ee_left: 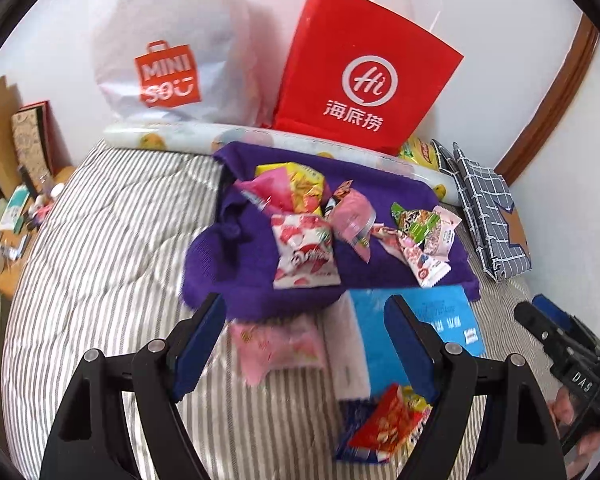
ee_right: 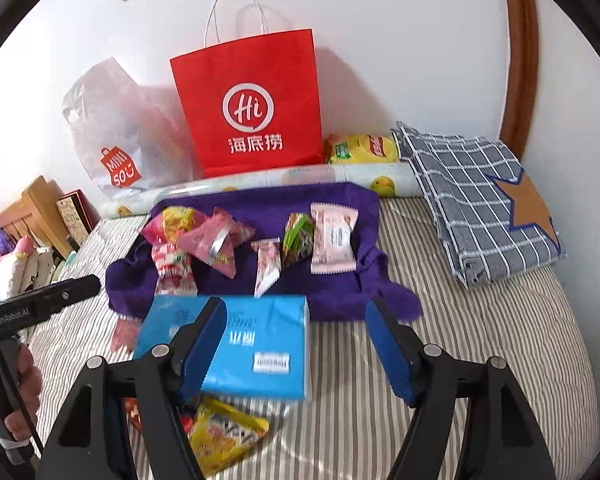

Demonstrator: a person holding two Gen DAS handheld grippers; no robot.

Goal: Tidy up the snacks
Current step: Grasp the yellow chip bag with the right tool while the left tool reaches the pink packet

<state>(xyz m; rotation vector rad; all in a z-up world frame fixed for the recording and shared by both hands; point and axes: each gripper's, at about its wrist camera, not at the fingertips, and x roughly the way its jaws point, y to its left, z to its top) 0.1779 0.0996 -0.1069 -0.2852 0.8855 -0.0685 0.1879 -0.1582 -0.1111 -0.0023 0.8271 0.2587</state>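
Note:
Several snack packets lie on a purple cloth on a striped bed. A blue tissue pack lies in front of the cloth. A pink packet and a red-yellow packet lie on the sheet near me. My left gripper is open and empty above the pink packet. My right gripper is open and empty over the tissue pack's right end.
A red paper bag and a white plastic bag stand against the wall behind a rolled printed sheet. A yellow pack and folded checked cloth lie at right. A cluttered side table stands left.

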